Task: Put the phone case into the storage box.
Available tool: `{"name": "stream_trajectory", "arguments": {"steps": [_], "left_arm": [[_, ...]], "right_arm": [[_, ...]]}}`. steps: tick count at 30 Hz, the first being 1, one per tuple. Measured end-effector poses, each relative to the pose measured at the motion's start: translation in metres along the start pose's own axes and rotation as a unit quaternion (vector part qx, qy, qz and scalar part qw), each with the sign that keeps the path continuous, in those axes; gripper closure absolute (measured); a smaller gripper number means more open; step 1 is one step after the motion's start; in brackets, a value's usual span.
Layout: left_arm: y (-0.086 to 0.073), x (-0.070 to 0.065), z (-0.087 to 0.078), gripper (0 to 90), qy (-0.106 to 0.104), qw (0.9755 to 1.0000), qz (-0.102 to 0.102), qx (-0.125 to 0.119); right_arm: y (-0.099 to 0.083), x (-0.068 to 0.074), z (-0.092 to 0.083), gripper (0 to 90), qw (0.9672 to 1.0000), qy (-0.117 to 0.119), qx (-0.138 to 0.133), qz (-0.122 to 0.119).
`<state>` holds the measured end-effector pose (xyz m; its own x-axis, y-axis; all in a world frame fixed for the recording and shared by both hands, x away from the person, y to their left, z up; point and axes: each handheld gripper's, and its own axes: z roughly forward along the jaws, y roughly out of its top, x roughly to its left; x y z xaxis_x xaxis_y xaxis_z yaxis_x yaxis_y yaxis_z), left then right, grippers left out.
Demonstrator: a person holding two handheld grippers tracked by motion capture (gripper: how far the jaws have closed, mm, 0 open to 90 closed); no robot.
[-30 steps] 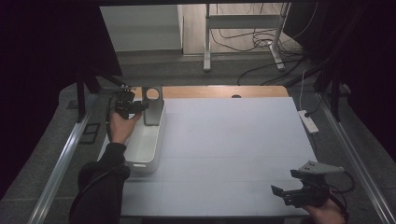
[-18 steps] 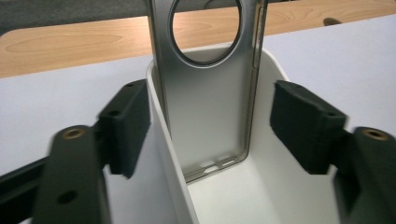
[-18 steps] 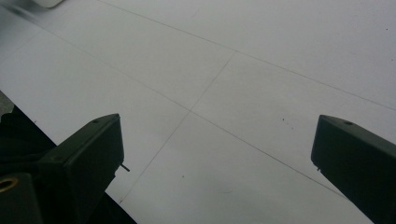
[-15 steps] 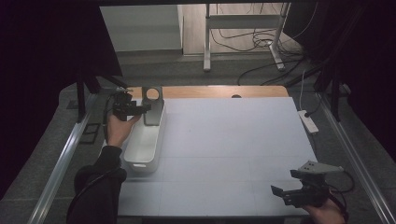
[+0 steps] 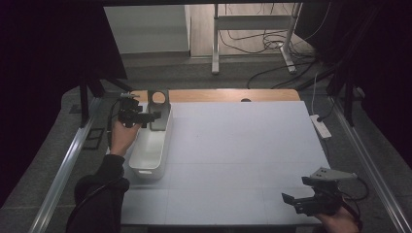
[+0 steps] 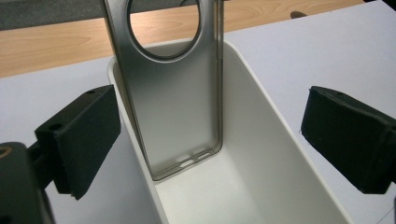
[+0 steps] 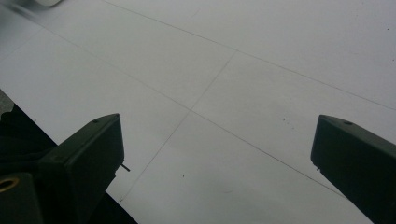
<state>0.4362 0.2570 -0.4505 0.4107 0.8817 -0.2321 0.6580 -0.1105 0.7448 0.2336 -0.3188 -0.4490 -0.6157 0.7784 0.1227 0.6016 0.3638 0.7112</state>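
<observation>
Phone case (image 6: 173, 93) (grey, unlabelled) upright in white bin (image 6: 275, 154); left hand-held gripper (image 6: 224, 140) just opened.

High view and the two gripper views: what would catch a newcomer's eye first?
A grey phone case with a big round cutout stands on end in the far end of a white tub at the table's left side. The left tongs have just been opening and flank the case without touching it. The right tongs are open over the bare white table at its near right corner.
</observation>
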Motion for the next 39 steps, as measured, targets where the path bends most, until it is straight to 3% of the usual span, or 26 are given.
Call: {"name": "stream_trajectory", "arguments": {"steps": [4, 10, 18, 39], "left_arm": [[0.0, -0.002, -0.002, 4.4, -0.016, 0.9999, 0.002, -0.003], [-0.002, -0.009, -0.003, 2.8, -0.03, 0.9993, 0.022, -0.002], [-0.007, -0.02, -0.008, 1.4, -0.028, 0.998, 0.057, 0.001], [-0.026, -0.044, -0.02, 1.2, -0.041, 0.995, 0.089, -0.02]], "right_arm": [[0.0, 0.0, 0.0, 3.2, 1.0, 0.0, -0.001, -0.001], [0.0, 0.0, 0.0, 3.2, 1.0, 0.0, 0.0, 0.0], [0.0, 0.001, 0.0, 3.2, 1.0, 0.0, 0.001, -0.001], [0.0, 0.001, 0.0, 3.2, 1.0, 0.0, 0.004, -0.003]]}}
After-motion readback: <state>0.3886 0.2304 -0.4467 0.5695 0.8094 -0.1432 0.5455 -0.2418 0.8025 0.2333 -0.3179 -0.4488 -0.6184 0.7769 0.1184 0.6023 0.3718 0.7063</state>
